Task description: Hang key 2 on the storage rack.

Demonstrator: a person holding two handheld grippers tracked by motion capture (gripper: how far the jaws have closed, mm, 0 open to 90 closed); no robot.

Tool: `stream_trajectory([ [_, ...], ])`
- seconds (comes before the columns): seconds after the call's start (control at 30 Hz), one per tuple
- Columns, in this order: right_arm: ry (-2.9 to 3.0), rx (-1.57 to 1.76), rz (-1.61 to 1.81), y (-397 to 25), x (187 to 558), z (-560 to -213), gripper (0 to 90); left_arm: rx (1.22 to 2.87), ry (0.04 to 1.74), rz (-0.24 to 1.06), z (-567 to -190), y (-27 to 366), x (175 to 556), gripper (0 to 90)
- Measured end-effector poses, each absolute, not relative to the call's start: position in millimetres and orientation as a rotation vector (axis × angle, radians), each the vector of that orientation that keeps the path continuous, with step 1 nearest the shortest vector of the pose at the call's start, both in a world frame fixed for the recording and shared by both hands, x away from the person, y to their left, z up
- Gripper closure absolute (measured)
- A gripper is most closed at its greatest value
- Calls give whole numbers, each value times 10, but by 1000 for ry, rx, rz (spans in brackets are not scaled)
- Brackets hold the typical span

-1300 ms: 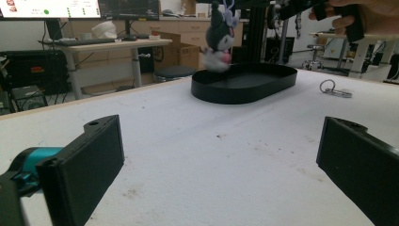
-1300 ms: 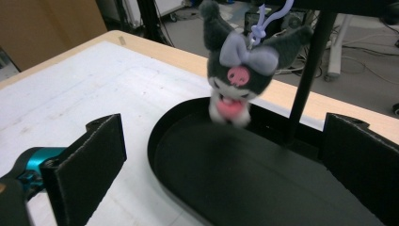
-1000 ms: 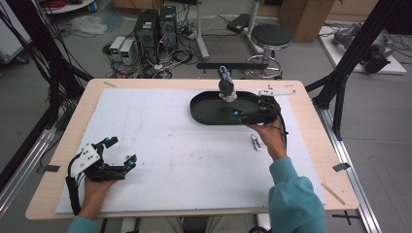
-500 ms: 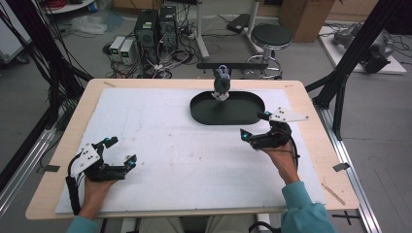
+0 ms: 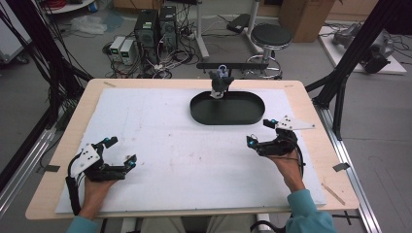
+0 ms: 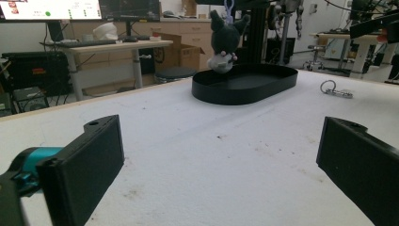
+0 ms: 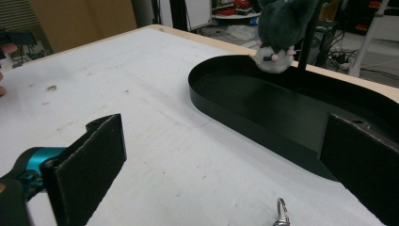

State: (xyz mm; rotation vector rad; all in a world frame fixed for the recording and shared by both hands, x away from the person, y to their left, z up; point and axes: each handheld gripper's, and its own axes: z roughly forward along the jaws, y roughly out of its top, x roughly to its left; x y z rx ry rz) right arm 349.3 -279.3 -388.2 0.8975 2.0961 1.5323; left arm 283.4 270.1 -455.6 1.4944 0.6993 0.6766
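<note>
A black oval tray [image 5: 233,109] lies at the far middle of the white mat. A dark grey plush toy [image 5: 219,83] with a blue loop on its head stands upright at the tray's far rim. My right gripper [image 5: 260,133] is open and holds nothing, a little in front of the tray's right end. My left gripper [image 5: 121,152] is open and holds nothing, over the mat's near left. The left gripper view shows the tray [image 6: 235,96], the plush [image 6: 223,40] and a small metal key ring [image 6: 335,89] right of the tray. That key ring [image 7: 281,212] lies just ahead of my right gripper [image 7: 226,160].
The white mat [image 5: 160,131] covers most of the wooden table [image 5: 311,97]. Black frame posts [image 5: 347,63] rise beside the table's right and left edges. A black bar [image 5: 243,65] runs just behind the tray. A stool and computers stand on the floor beyond.
My right gripper has drawn back from the tray toward the near right, and its jaws now stand apart. The plush stays at the tray's far rim. The left gripper has not moved.
</note>
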Motion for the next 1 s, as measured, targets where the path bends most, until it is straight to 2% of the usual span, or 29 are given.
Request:
stream_trajectory([
  [0.67, 2115, 900, 1514, -2845, 3492, -3864, 7, 1491, 700, 679, -4557, 2699, 2832, 17],
  [1.0, 2246, 896, 1338, -2870, 3646, -3787, 7, 1492, 700, 679, -4557, 2700, 2832, 17],
])
